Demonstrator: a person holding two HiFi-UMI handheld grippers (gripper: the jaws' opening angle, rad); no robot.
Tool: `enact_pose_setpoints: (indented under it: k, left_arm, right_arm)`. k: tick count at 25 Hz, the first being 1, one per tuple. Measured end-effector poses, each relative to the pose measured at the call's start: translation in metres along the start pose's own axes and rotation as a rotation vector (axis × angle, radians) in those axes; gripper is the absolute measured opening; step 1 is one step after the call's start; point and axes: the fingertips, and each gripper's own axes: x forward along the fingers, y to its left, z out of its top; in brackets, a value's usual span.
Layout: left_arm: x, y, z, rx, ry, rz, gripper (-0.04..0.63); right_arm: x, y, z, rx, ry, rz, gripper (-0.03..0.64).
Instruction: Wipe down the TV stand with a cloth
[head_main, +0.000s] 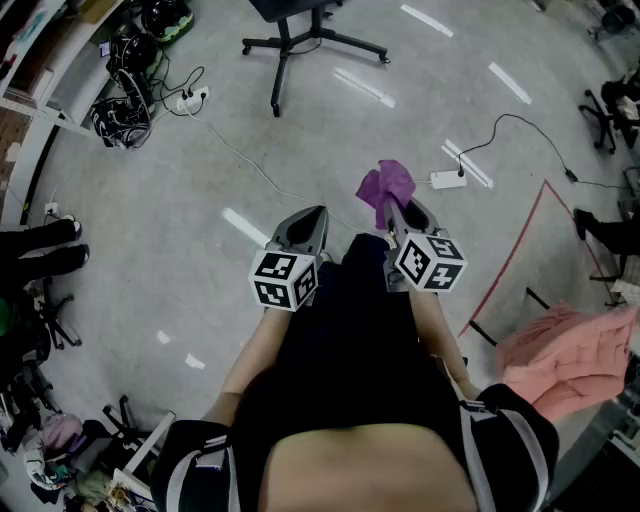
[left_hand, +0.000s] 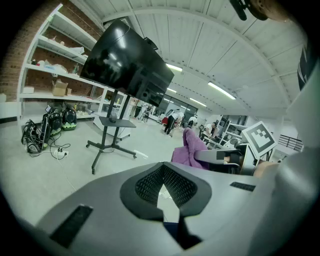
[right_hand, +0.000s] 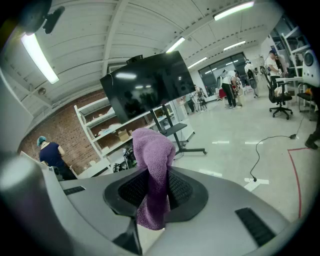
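"Since the TV stand (head_main: 283, 50) and its dark screen (right_hand: 149, 92) are well apart from both grippers, wiping hasn't begun, has it?"

"I'd judge not; the whole stand is left to do. Head view catches only its legs, while the gripper views show the screen and small shelf (left_hand: 117, 121)."

"And the grippers?"

"Left gripper (left_hand: 164, 175): jaws pressed together on nothing. Right gripper (right_hand: 152, 192) pinches the purple cloth (right_hand: 152, 155), held above the floor (head_main: 200, 200)."
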Motion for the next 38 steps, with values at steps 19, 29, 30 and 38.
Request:
enact_pose_setpoints:
  k: [19, 29, 30, 38]
  left_arm:
    - [0.001, -0.012, -0.006, -0.011, 0.017, -0.013, 0.006]
    - [0.069, 0.007, 0.048, -0.027, -0.024, 0.032, 0.006]
    - [0.077, 0.007, 0.053, -0.027, -0.028, 0.034, 0.006]
    - [0.144, 0.012, 0.078, -0.003, -0.022, 0.040, 0.006]
  right_arm:
    - [-0.012, 0.007, -0.013, 0.046, 0.003, 0.025, 0.101]
    - [0.049, -0.025, 0.066, -0.034, -0.037, 0.064, 0.101]
    - [0.055, -0.029, 0.073, -0.034, -0.038, 0.069, 0.101]
    - [0.096, -0.062, 0.102, -0.044, -0.024, 0.100, 0.101]
